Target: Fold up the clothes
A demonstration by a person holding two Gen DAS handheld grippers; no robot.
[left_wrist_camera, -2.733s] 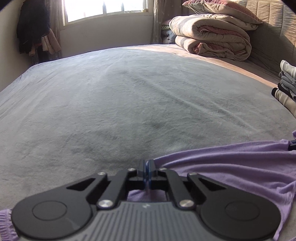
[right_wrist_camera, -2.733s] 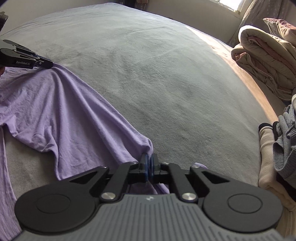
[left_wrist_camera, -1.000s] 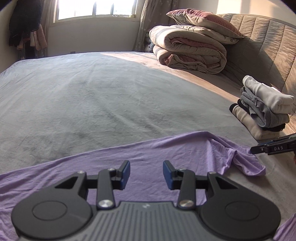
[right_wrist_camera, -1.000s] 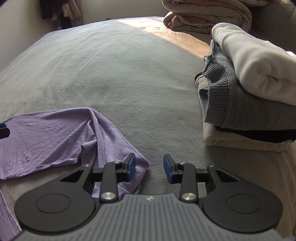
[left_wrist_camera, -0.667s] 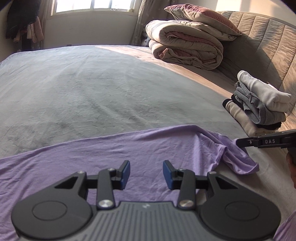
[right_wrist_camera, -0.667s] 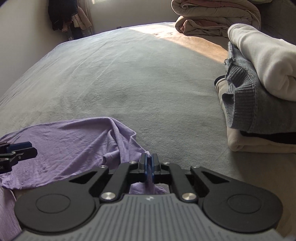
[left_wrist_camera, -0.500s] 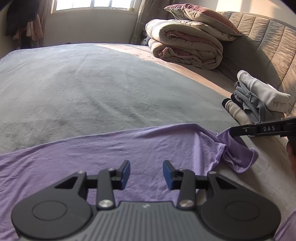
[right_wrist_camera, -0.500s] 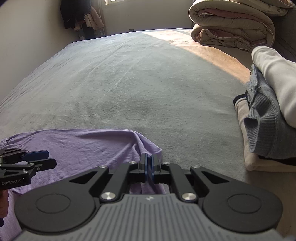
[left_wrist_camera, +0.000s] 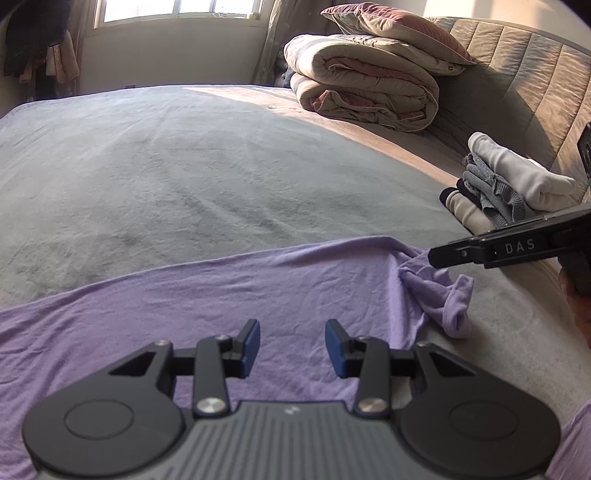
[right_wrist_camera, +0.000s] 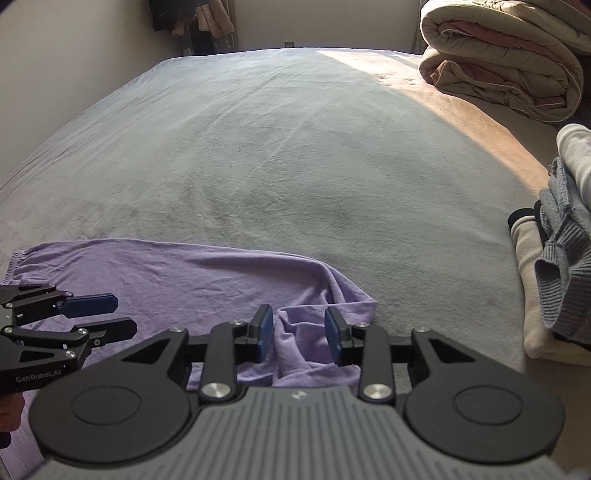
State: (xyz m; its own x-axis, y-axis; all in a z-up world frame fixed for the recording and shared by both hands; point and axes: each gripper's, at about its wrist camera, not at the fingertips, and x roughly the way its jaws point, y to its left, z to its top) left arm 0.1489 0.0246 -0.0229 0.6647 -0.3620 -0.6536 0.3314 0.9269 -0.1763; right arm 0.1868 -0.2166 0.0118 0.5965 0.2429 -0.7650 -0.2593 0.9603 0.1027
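A lilac garment [left_wrist_camera: 258,288] lies spread across the near part of the grey bed [left_wrist_camera: 184,166]. My left gripper [left_wrist_camera: 291,334] hovers open just above its flat middle, nothing between the fingers. At the garment's right end a bunched sleeve [left_wrist_camera: 443,295] sits in a crumpled heap. My right gripper [right_wrist_camera: 299,321] stands open over that heap, with folds of the sleeve [right_wrist_camera: 306,339] lying between and under its blue pads. In the left wrist view the right gripper [left_wrist_camera: 436,257] reaches in from the right, its tip at the bunch. The left gripper [right_wrist_camera: 123,315] shows open at the left of the right wrist view.
A stack of folded clothes [left_wrist_camera: 509,192] sits at the bed's right side, close to the sleeve. A rolled duvet [left_wrist_camera: 362,88] with a pillow [left_wrist_camera: 391,22] on top lies by the padded headboard [left_wrist_camera: 517,74]. Dark clothes [left_wrist_camera: 37,55] hang in the far left corner.
My right gripper, shut on the lilac sleeve half a second ago, has opened, and the sleeve has dropped into a bunch on the bed. The left gripper stays open over the garment.
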